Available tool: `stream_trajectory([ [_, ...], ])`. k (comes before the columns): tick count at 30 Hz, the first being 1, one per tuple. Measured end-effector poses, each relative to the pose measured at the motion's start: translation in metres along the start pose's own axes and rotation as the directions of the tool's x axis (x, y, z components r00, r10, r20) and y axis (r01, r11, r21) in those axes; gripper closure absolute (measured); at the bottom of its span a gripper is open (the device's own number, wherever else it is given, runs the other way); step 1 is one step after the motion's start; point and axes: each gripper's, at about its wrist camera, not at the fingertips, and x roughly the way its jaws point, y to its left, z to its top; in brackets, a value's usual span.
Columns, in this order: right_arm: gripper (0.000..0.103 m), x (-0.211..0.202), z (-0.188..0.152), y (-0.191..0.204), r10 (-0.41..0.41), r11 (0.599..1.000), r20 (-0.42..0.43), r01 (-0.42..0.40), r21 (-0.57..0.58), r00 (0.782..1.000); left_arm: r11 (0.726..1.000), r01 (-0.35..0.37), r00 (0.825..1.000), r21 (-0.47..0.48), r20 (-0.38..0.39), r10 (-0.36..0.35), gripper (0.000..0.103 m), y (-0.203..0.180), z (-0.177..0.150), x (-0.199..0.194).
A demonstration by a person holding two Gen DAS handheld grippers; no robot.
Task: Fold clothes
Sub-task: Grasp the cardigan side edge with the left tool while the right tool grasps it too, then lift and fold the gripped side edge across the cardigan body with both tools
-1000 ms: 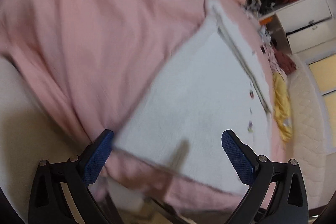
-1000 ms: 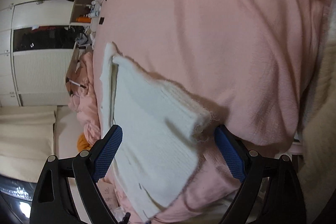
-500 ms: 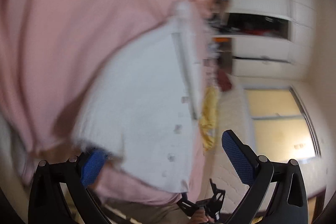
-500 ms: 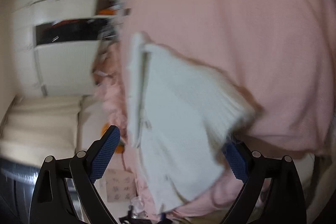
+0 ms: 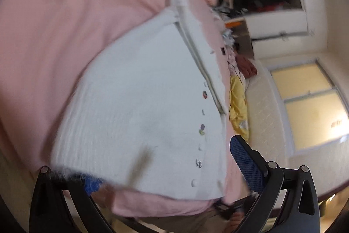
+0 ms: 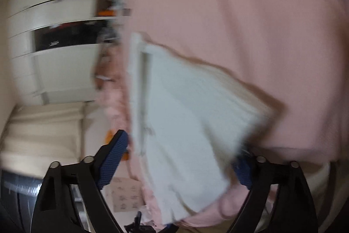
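1. Pink bedspread (image 5: 65,14): covers the surface.
2. White cardigan (image 5: 141,113): folded, lying on it.
3. Left gripper (image 5: 170,169): spread wide, one pad under the cardigan's edge.
4. Right gripper (image 6: 176,158): spread, just been closing, cardigan between.

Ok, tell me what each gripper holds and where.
Nothing gripped: left gripper open at an edge of the white cardigan; right gripper, jaws just closing, straddles its folded corner unpinched.
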Motion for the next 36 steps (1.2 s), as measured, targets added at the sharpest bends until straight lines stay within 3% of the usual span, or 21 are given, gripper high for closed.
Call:
stream_trajectory([
  [1, 0.017, 0.002, 0.002, -0.001, -0.048, 0.999, -0.001, 0.048, -0.011, 0.999, 0.998, -0.066, 0.998, 0.011, -0.017, 0.066, 0.001, 0.003, 0.000, 0.008],
  [2, 0.019, 0.005, 0.004, -0.004, -0.093, 0.996, -0.013, 0.093, -0.005, 0.996, 0.997, -0.083, 0.996, 0.003, -0.034, 0.083, 0.001, 0.011, 0.001, 0.015],
  [3, 0.039, 0.007, 0.005, -0.011, -0.122, 0.992, -0.024, 0.122, 0.029, 0.992, 0.997, -0.078, 0.997, -0.009, -0.020, 0.077, 0.002, 0.012, 0.001, 0.013],
  [5, 0.061, 0.003, 0.006, -0.022, -0.141, 0.986, -0.015, 0.142, 0.089, 0.990, 0.998, -0.066, 0.998, -0.024, 0.016, 0.067, 0.006, 0.013, 0.001, 0.009],
  [6, 0.086, 0.000, 0.007, -0.021, -0.140, 0.987, -0.014, 0.141, 0.083, 0.990, 0.997, -0.066, 0.997, -0.029, 0.033, 0.067, 0.028, 0.014, 0.001, 0.007],
  [7, 0.097, -0.002, 0.007, -0.019, -0.148, 0.987, -0.015, 0.149, 0.067, 0.989, 0.996, -0.083, 0.996, -0.036, 0.040, 0.085, 0.060, 0.018, 0.001, 0.007],
  [10, 0.096, 0.001, 0.007, -0.008, -0.182, 0.983, -0.002, 0.182, 0.002, 0.983, 0.991, -0.101, 0.994, -0.083, 0.035, 0.104, 0.095, 0.031, 0.001, 0.010],
  [13, 0.097, -0.009, 0.006, 0.007, -0.164, 0.984, 0.029, 0.165, -0.063, 0.986, 0.995, -0.082, 0.995, -0.050, 0.051, 0.085, 0.095, 0.027, 0.002, 0.010],
  [17, 0.097, -0.014, 0.002, 0.038, -0.179, 0.957, 0.066, 0.189, -0.219, 0.982, 0.991, -0.070, 0.990, 0.112, 0.128, 0.055, 0.095, -0.015, 0.002, -0.004],
  [20, 0.097, -0.015, -0.005, 0.070, -0.184, 0.907, 0.087, 0.203, -0.369, 0.979, 0.979, -0.077, 0.987, 0.187, 0.154, 0.048, 0.095, -0.039, 0.013, -0.008],
  [25, 0.097, 0.002, -0.003, 0.129, -0.181, 0.784, 0.129, 0.222, -0.579, 0.975, 0.945, -0.140, 0.972, 0.295, 0.221, 0.075, 0.095, -0.072, 0.041, -0.010],
  [27, 0.097, 0.012, 0.006, 0.151, -0.172, 0.742, 0.147, 0.227, -0.631, 0.974, 0.943, -0.140, 0.968, 0.302, 0.243, 0.066, 0.095, -0.083, 0.060, -0.005],
  [31, 0.097, 0.046, 0.034, 0.186, -0.153, 0.694, 0.173, 0.230, -0.683, 0.973, 0.929, -0.181, 0.951, 0.324, 0.298, 0.081, 0.095, -0.102, 0.100, 0.006],
  [36, 0.097, 0.113, 0.077, 0.235, -0.145, 0.643, 0.207, 0.251, -0.724, 0.968, 0.897, -0.256, 0.934, 0.360, 0.332, 0.133, 0.095, -0.135, 0.167, 0.055],
])
